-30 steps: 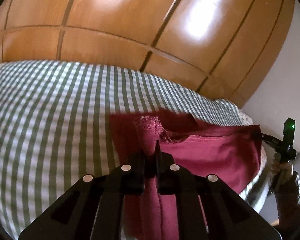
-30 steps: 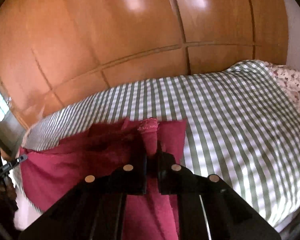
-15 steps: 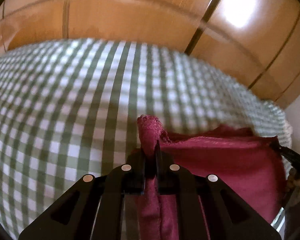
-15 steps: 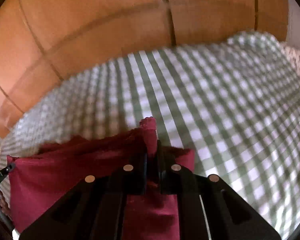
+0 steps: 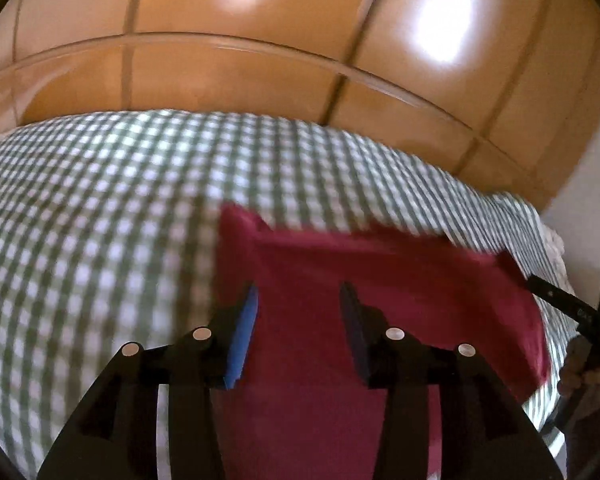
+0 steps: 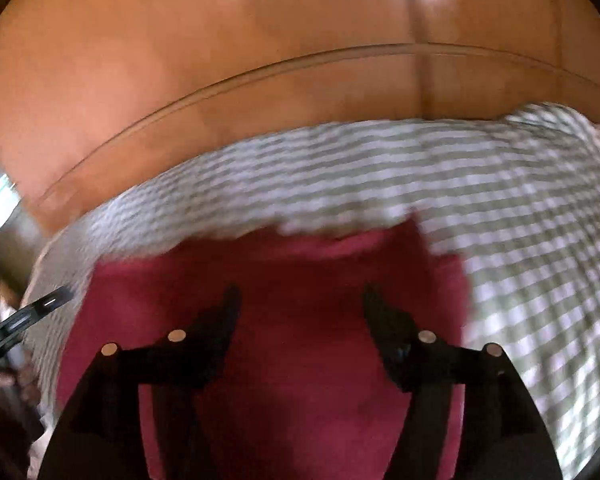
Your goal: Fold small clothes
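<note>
A dark red garment (image 5: 380, 280) lies folded on the green-and-white checked bed cover (image 5: 100, 208). My left gripper (image 5: 298, 300) is open and empty above the garment's left part, its blue pad (image 5: 242, 336) showing. In the right wrist view the same garment (image 6: 300, 280) lies below my right gripper (image 6: 300, 300), which is open and empty above its right part. Each gripper shows at the edge of the other's view, the right one (image 5: 568, 304) at the garment's right corner, the left one (image 6: 24, 316) at its left side. Both views are blurred.
A glossy wooden wardrobe (image 5: 260, 40) rises behind the bed. The checked cover (image 6: 520, 220) stretches beyond the garment to the far side and to both sides. A floral fabric edge (image 5: 556, 248) shows at the bed's right end.
Both grippers were shut on the garment's upper edge and carried it forward over the bed. Now both have opened, and the garment lies on the cover.
</note>
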A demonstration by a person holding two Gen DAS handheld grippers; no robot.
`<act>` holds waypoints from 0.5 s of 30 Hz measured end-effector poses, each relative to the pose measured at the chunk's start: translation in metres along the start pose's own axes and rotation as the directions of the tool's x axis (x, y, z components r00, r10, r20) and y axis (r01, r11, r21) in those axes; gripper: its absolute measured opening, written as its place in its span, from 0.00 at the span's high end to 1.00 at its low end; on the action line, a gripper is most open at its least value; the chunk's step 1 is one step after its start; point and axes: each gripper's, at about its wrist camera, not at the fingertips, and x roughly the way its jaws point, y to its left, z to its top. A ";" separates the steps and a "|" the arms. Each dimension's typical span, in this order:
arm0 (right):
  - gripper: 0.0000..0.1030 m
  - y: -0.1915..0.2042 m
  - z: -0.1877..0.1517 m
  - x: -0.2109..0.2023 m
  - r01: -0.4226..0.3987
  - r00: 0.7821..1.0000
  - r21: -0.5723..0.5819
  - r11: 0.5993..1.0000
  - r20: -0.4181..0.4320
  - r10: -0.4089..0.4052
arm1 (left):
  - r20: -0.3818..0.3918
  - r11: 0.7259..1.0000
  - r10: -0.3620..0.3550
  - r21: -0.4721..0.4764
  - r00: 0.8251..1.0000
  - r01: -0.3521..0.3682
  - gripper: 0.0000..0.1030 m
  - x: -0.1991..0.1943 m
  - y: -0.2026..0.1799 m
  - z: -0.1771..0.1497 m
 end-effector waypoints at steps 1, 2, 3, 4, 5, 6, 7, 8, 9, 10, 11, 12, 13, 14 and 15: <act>0.37 0.014 -0.010 -0.002 -0.016 1.000 -0.034 0.999 -0.012 0.016 | -0.006 1.000 0.011 0.007 1.000 -0.011 0.60 -0.004 -0.002 -0.010; 0.37 0.028 -0.018 0.000 -0.030 0.999 -0.069 0.997 -0.027 0.028 | -0.013 1.000 0.023 0.003 1.000 -0.023 0.60 -0.007 -0.002 -0.017; 0.37 0.052 -0.046 -0.009 -0.057 0.997 -0.142 0.988 -0.056 0.050 | -0.021 1.000 0.025 -0.017 0.999 -0.026 0.60 -0.014 0.000 -0.027; 0.37 0.059 -0.055 -0.011 -0.055 0.997 -0.162 0.985 -0.065 0.045 | -0.025 0.999 0.023 -0.037 0.999 -0.023 0.59 -0.020 0.005 -0.034; 0.37 0.065 -0.068 -0.014 -0.035 0.997 -0.193 0.981 -0.071 0.022 | -0.030 0.998 0.026 -0.059 0.999 -0.027 0.53 -0.024 0.011 -0.040; 0.37 0.065 -0.068 -0.014 -0.035 0.997 -0.193 0.981 -0.071 0.022 | -0.038 0.996 0.030 -0.084 0.999 -0.034 0.50 -0.030 0.019 -0.049; 0.37 0.067 -0.086 -0.019 0.009 0.997 -0.221 0.975 -0.076 -0.027 | -0.049 0.994 0.029 -0.107 0.998 -0.034 0.49 -0.035 0.026 -0.058; 0.37 0.063 -0.094 -0.020 0.017 0.995 -0.205 0.979 -0.093 -0.037 | -0.070 0.992 0.021 -0.124 0.997 -0.030 0.49 -0.037 0.033 -0.067; 0.37 0.063 -0.094 -0.020 0.017 0.995 -0.205 0.979 -0.093 -0.037 | -0.085 0.991 0.014 -0.130 0.996 -0.025 0.49 -0.038 0.038 -0.074; 0.37 0.058 -0.100 -0.021 0.022 0.994 -0.185 0.983 -0.103 -0.041 | -0.095 0.991 0.010 -0.135 0.995 -0.023 0.49 -0.040 0.040 -0.082; 0.37 0.047 -0.106 -0.024 0.047 0.993 -0.152 0.987 -0.104 -0.063 | -0.100 0.991 0.002 -0.135 0.995 -0.015 0.49 -0.044 0.042 -0.091; 0.37 0.047 -0.106 -0.024 0.047 0.993 -0.152 0.987 -0.104 -0.063 | -0.103 0.991 -0.004 -0.134 0.995 -0.009 0.49 -0.045 0.043 -0.095; 0.37 0.036 -0.107 -0.028 0.067 0.992 -0.119 0.991 -0.103 -0.079 | -0.107 0.992 -0.011 -0.129 0.994 -0.003 0.49 -0.046 0.042 -0.099; 0.37 0.029 -0.108 -0.031 0.084 0.990 -0.111 0.990 -0.101 -0.096 | -0.108 0.992 -0.010 -0.123 0.994 -0.004 0.49 -0.047 0.041 -0.101; 0.35 0.024 -0.109 -0.032 0.112 0.988 -0.120 0.986 -0.092 -0.124 | -0.109 0.994 0.003 -0.107 0.994 -0.015 0.49 -0.046 0.041 -0.101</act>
